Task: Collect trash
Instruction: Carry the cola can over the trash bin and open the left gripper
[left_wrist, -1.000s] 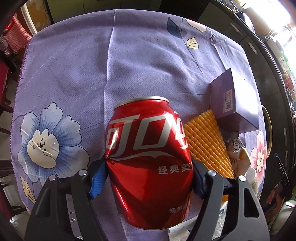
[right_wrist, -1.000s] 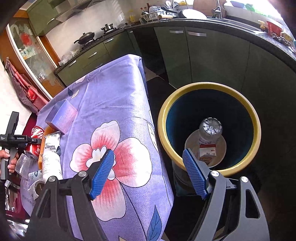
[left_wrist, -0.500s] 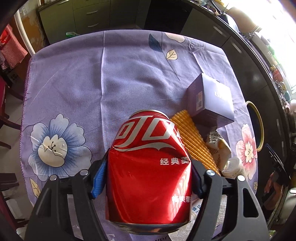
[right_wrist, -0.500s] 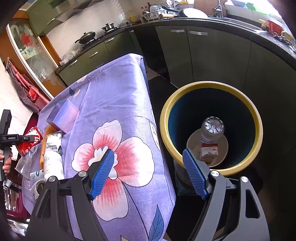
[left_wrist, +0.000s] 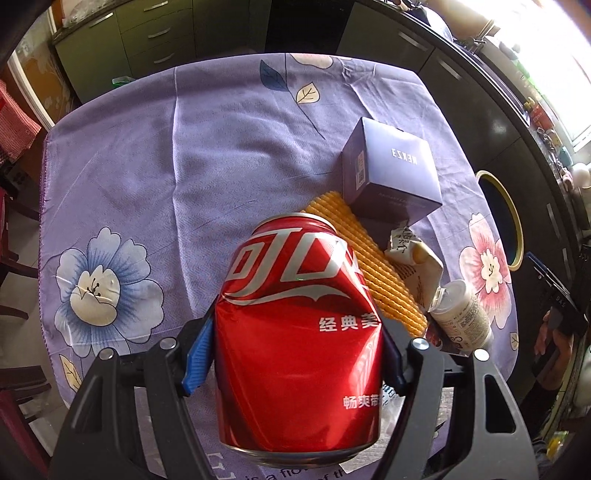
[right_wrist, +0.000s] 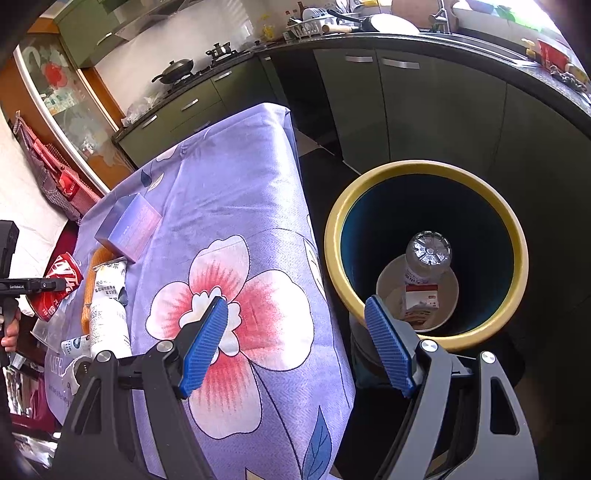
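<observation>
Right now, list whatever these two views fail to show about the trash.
- Left wrist view: the red cola can in the left gripper hides the tablecloth and any litter behind it.
- Left wrist view: only a sliver of the yellow-rimmed bin shows, contents unseen.
- Right wrist view: the right gripper covers part of the bin's bottom.

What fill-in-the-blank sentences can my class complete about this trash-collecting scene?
1. The left tool is closed on a dented red ____.
2. The right tool holds ____.
3. A clear plastic ____ lies inside the yellow-rimmed bin.
4. The purple box sits on a floral ____.

Missing words: can; nothing; bottle; tablecloth
</observation>
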